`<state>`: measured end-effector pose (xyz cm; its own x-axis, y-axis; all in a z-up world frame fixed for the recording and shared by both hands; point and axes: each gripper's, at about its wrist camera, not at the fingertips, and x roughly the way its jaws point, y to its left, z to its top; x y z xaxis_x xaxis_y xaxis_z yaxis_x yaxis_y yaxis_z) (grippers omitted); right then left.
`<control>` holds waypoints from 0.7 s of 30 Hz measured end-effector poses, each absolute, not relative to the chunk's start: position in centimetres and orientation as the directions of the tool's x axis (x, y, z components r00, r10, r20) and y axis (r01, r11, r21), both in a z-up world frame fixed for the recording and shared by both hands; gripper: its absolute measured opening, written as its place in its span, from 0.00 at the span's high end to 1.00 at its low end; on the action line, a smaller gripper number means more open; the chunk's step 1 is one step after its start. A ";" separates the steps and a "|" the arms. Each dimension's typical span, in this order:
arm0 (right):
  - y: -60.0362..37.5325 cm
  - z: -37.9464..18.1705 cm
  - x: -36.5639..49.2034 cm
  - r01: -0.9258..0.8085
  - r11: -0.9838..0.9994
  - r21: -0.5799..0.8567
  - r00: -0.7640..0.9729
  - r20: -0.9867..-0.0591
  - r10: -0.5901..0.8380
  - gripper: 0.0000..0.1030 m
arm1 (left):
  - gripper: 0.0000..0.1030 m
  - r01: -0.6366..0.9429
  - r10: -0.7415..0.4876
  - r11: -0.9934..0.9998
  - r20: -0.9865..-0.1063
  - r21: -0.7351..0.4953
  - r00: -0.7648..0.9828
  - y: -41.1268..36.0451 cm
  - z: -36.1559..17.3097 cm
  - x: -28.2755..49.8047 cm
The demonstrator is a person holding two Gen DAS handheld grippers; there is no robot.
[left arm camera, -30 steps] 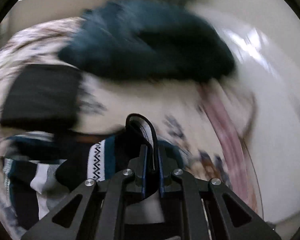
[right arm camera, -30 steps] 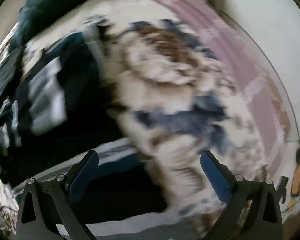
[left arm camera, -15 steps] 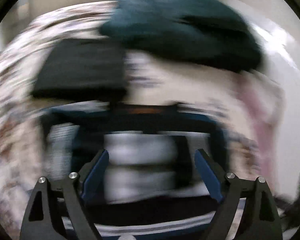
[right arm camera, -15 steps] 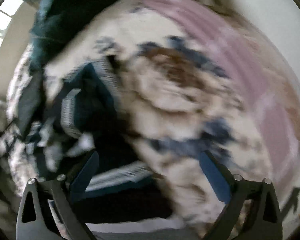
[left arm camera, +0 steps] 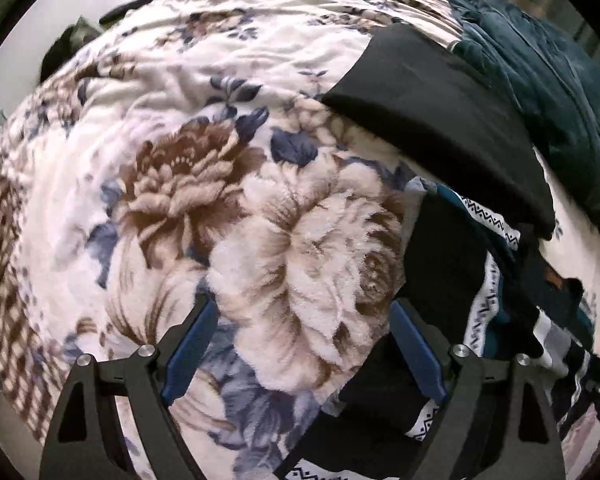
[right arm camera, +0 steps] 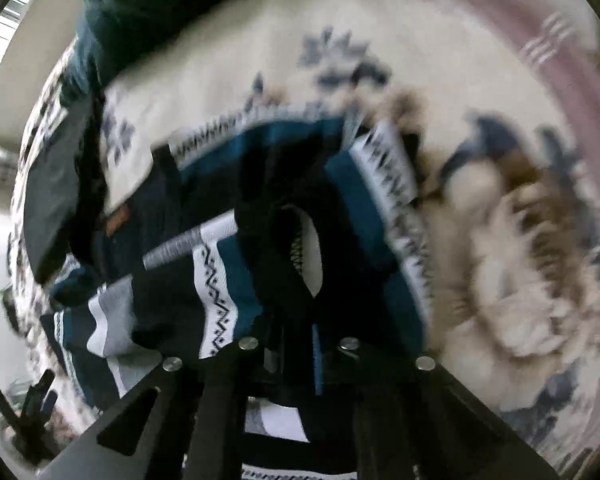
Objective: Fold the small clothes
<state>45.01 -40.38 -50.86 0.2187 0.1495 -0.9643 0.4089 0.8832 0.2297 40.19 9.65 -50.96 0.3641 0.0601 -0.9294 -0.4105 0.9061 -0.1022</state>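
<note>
Fleecy floral blanket (left arm camera: 204, 184) is filling most of my left wrist view, cream with brown and blue flowers. I'm holding the left gripper (left arm camera: 304, 344) over it with the jaws spread wide, nothing between the blue fingers (left arm camera: 190, 346) but blanket pile; the right finger is sitting just at the edge of the patterned garment (left arm camera: 484, 280). That garment, dark with teal panels and white zigzag bands, is lying crumpled on the blanket at the right side of this view. A folded black cloth (left arm camera: 440, 112) is lying beyond it, its near edge overlapping the garment. A dark teal fabric heap (left arm camera: 548, 80) is sitting further back at the top right.

Right wrist view is blurring with motion. The right gripper (right arm camera: 300, 344) has just been closing and I'm seeing it clamped on the patterned garment (right arm camera: 228, 280): dark fabric is bunching up right at the fingertips, with a looped opening of the cloth rising just ahead of them. The rest of the garment is trailing left and down. The floral blanket (right arm camera: 520, 272) is showing on the right, its pinkish border (right arm camera: 540, 60) curving along the top right. The teal heap (right arm camera: 148, 12) is at the top left, the black cloth (right arm camera: 56, 200) at the left edge.
</note>
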 end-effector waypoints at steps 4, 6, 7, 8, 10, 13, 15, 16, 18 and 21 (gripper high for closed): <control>-42.1 -48.9 44.0 0.470 0.876 0.107 0.220 -0.975 0.002 0.92 | 0.15 -0.398 0.027 0.908 -0.928 -0.132 0.371 9.5 -51.3 40.8; -42.1 -50.3 44.5 0.454 0.887 0.083 0.131 -0.991 0.026 0.89 | 0.15 -0.386 0.011 0.912 -0.932 -0.139 0.362 9.3 -51.8 41.5; -42.0 -50.7 44.8 0.443 0.893 0.079 0.085 -0.995 0.046 0.87 | 0.15 -0.384 0.007 0.913 -0.934 -0.139 0.356 9.3 -52.0 41.8; -41.6 -50.5 45.2 0.434 0.900 0.045 0.048 -0.998 0.026 0.85 | 0.15 -0.383 -0.002 0.912 -0.936 -0.146 0.352 9.1 -52.2 42.0; -41.5 -49.0 45.6 0.451 0.892 0.034 0.090 -0.996 -0.008 0.69 | 0.15 -0.380 -0.021 0.910 -0.934 -0.166 0.357 8.9 -52.3 42.6; -40.7 -46.0 45.6 0.470 0.876 0.112 0.211 -0.977 0.012 0.48 | 0.15 -0.335 -0.064 0.920 -0.921 -0.203 0.384 7.8 -52.1 44.5; -39.1 -45.5 46.2 0.408 0.898 0.165 0.254 -0.965 0.062 0.44 | 0.15 -0.266 -0.072 0.946 -0.923 -0.183 0.378 6.4 -52.8 46.6; -38.1 -46.0 46.6 0.370 0.911 0.183 0.244 -0.965 0.095 0.44 | 0.15 -0.235 -0.072 0.958 -0.931 -0.164 0.358 5.8 -53.7 47.6; -36.4 -49.0 47.4 0.304 0.926 0.223 0.165 -0.970 0.179 0.44 | 0.15 -0.182 -0.055 0.978 -0.963 -0.106 0.264 5.0 -56.8 49.7; -36.7 -53.3 47.9 0.322 0.945 0.064 0.061 -0.997 0.047 0.45 | 0.06 -0.164 -0.090 0.978 -0.967 -0.132 0.239 5.6 -58.5 50.9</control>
<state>47.90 -36.66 -53.30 0.0613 0.0469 -0.9970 0.3221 0.9445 0.0643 50.91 5.60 -58.50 0.2388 -0.0901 -0.9669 -0.1636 0.9777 -0.1315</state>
